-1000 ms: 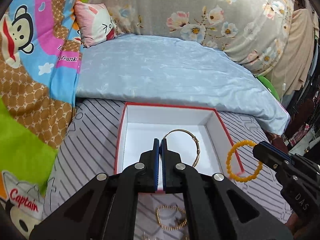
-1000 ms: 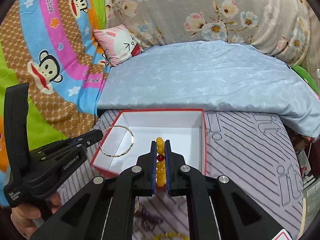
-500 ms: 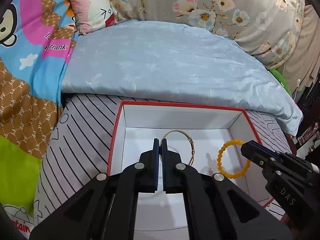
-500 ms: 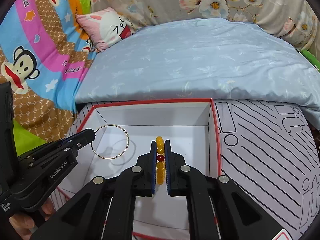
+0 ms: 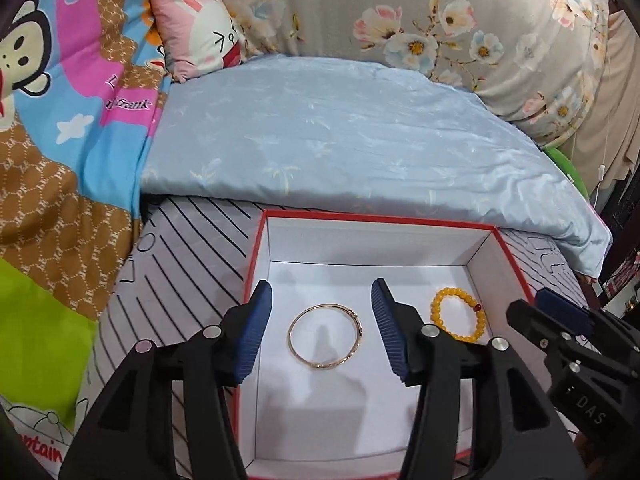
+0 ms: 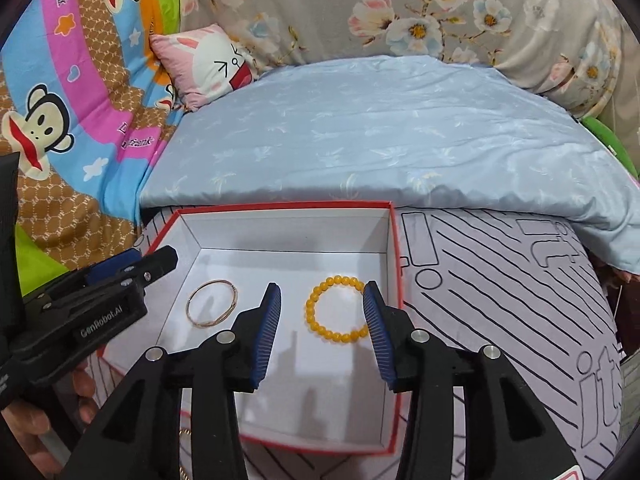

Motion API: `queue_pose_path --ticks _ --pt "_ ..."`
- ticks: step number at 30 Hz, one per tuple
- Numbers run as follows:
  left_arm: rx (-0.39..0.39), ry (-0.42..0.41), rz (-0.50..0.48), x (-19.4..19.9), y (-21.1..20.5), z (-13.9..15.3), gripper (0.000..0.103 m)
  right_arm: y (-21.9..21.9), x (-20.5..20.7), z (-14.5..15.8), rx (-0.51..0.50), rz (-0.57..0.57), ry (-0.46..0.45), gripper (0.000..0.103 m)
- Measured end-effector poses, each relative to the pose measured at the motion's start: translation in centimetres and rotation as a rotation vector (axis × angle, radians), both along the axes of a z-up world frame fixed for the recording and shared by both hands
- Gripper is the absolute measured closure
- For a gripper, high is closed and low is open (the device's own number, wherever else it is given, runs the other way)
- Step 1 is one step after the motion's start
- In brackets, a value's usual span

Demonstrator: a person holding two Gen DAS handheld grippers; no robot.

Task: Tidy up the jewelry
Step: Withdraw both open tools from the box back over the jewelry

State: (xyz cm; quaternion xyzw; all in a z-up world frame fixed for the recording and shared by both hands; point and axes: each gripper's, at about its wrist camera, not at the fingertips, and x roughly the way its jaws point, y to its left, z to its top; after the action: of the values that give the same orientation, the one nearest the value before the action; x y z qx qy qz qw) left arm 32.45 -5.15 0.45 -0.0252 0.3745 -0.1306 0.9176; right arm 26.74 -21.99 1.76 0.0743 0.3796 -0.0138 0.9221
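A red-rimmed white box [image 5: 260, 248] [image 6: 394, 248] sits on the striped mat. On its floor lie a thin gold bangle [image 5: 325, 336] [image 6: 212, 303] at the left and a yellow bead bracelet [image 5: 458, 318] [image 6: 337, 309] at the right. My left gripper [image 5: 322, 330] hovers over the bangle; its jaws are opening and the pads stand clear of the ring. My right gripper [image 6: 322, 330] hovers over the bead bracelet with its jaws opening too, and nothing is pressed between them. Each gripper also shows in the other's view, the right gripper [image 5: 560, 312] and the left gripper [image 6: 132, 262].
A folded light-blue quilt [image 5: 340, 140] lies just beyond the box. A floral cushion [image 5: 440, 20], a pink pillow [image 5: 196, 36] and a cartoon blanket [image 5: 60, 120] lie behind and to the left. A hand [image 6: 28, 432] holds the left gripper. A gold chain [image 6: 185, 434] peeks out near the box's front edge.
Both grippers went from shut to open. The bangle and the bead bracelet left the jaws and now lie on the box floor. Both hands sank toward the box.
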Motion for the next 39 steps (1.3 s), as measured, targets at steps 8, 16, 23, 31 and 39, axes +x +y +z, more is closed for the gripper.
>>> queue_pose_path --ticks 8,16,23,31,39 --pt "0.000 -0.004 0.016 -5.1 2.4 2.0 0.053 0.1 -6.5 2.0 -0.016 -0.010 -0.018 0.060" --pt "0.027 0.067 0.017 -11.6 4.6 -0.1 0.046 0.4 -13.6 0.8 -0.033 -0.034 0.018 0.060" --pt "0.023 0.157 0.026 -15.9 5.8 -3.2 0.046 0.3 -18.6 -1.4 -0.010 -0.059 0.076 0.060" --pt "0.023 0.190 0.024 -18.7 5.9 -4.4 0.045 2.0 -21.3 -3.9 0.033 -0.025 0.139 0.060" --pt "0.024 0.217 0.030 -19.4 6.1 -5.3 0.045 2.8 -21.8 -4.9 0.055 -0.013 0.161 0.060"
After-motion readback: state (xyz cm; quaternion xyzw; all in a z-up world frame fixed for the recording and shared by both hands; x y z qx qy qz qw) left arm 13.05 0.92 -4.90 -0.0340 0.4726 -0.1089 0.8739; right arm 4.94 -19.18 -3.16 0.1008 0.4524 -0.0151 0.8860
